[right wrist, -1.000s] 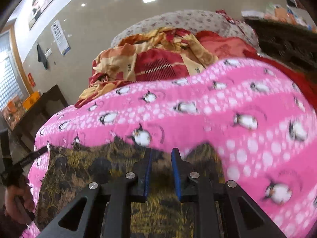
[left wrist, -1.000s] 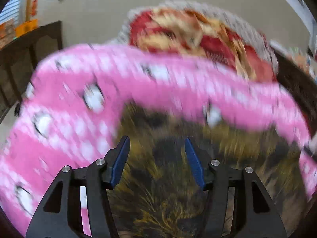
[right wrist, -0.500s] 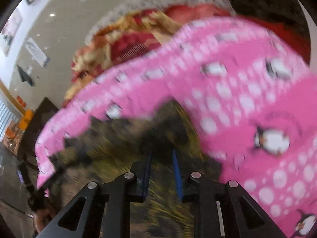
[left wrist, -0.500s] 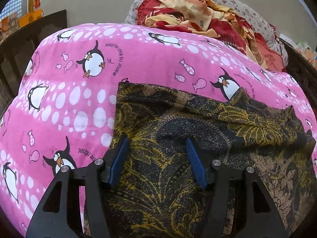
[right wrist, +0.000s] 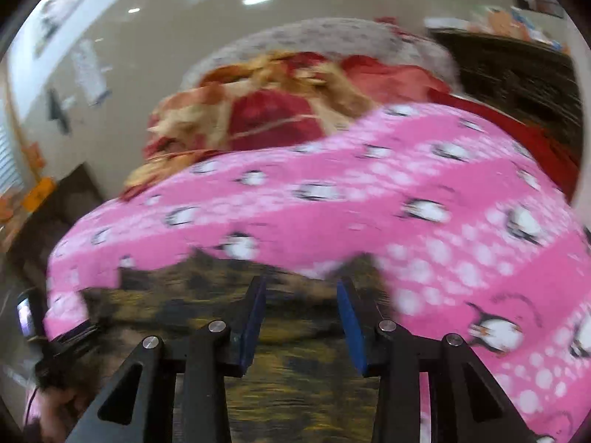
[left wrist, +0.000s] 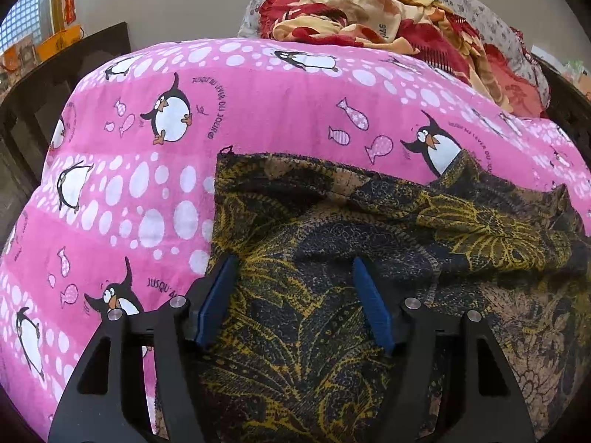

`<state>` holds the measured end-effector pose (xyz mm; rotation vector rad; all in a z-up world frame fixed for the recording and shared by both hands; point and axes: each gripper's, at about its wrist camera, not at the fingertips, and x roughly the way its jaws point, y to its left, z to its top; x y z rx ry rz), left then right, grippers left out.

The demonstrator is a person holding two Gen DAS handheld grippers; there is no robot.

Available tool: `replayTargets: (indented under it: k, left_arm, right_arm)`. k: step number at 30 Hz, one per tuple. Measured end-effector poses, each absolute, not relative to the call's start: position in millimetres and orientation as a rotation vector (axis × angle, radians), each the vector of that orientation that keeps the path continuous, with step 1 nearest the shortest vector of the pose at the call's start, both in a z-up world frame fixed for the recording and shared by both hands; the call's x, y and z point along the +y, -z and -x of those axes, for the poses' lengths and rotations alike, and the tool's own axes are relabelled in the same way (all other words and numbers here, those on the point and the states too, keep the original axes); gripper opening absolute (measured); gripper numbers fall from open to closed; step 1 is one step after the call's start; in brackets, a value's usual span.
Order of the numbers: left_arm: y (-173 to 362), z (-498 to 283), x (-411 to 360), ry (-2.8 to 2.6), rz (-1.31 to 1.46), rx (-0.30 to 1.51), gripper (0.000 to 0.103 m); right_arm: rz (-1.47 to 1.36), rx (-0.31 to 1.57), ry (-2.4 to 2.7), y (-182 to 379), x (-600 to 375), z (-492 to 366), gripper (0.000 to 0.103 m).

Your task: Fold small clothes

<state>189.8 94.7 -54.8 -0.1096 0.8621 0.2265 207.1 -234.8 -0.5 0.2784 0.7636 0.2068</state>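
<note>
A dark garment with a yellow leaf print (left wrist: 332, 258) lies on a pink penguin blanket (left wrist: 258, 103), its far right part rumpled into folds. My left gripper (left wrist: 291, 269) is open just above the garment's left part, holding nothing. In the blurred right wrist view the same garment (right wrist: 295, 332) lies under my right gripper (right wrist: 301, 288), which is open and empty above the cloth. The pink blanket (right wrist: 406, 184) fills that view beyond the fingers.
A heap of red and cream bedding (left wrist: 369, 14) lies on a flowered pillow behind the blanket; it also shows in the right wrist view (right wrist: 277, 110). Dark wooden furniture (left wrist: 74, 59) stands at the left, and a dark shelf (right wrist: 517, 74) at the right.
My right gripper was shut and has opened, and its view has swung. My left gripper stays open and has steadied over the garment's left part.
</note>
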Motion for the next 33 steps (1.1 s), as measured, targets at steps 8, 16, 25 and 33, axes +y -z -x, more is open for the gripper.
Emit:
replayTargets:
  k: [8, 16, 25, 33]
  left_arm:
    - [54.7, -192.5, 95.2, -0.226, 0.107, 0.870, 0.068]
    - [35.6, -173.6, 110.6, -0.102, 0.180, 0.951, 0.070]
    - [43.0, -10.8, 67.6, 0.091, 0.050, 0.943, 0.070]
    - [41.8, 55.6, 108.9, 0.102, 0.406, 0.869, 0.076]
  right_arm:
    - [-0.268, 0.923, -0.169, 66.4, -220.2, -260.2, 0.043]
    - [-0.301, 0.919, -0.181, 14.8, -242.9, -210.4, 0.043]
    - [-0.031, 0.900, -0.290, 17.4, -210.1, -51.3, 0.056]
    - [-0.053, 0.852, -0.299, 50.2, -215.3, -22.8, 0.073]
